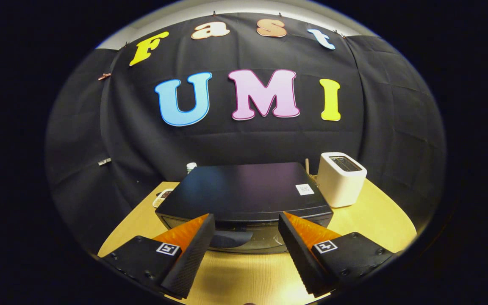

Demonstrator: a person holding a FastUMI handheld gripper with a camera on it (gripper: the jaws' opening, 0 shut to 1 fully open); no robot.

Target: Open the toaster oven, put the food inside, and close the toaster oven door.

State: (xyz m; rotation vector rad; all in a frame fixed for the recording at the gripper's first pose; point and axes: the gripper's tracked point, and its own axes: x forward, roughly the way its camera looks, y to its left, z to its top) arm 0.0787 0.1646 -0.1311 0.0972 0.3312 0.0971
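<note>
Toaster oven (244, 192) on wooden table (379, 220)

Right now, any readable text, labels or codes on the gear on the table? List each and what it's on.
No readable words or numbers on the gear.
Toaster oven: white square code sticker on its top, too small to read.
Gripper: a square black-and-white marker on the mount behind each of the open fingers, a pattern, no text.
White toaster: no marking visible.
</note>
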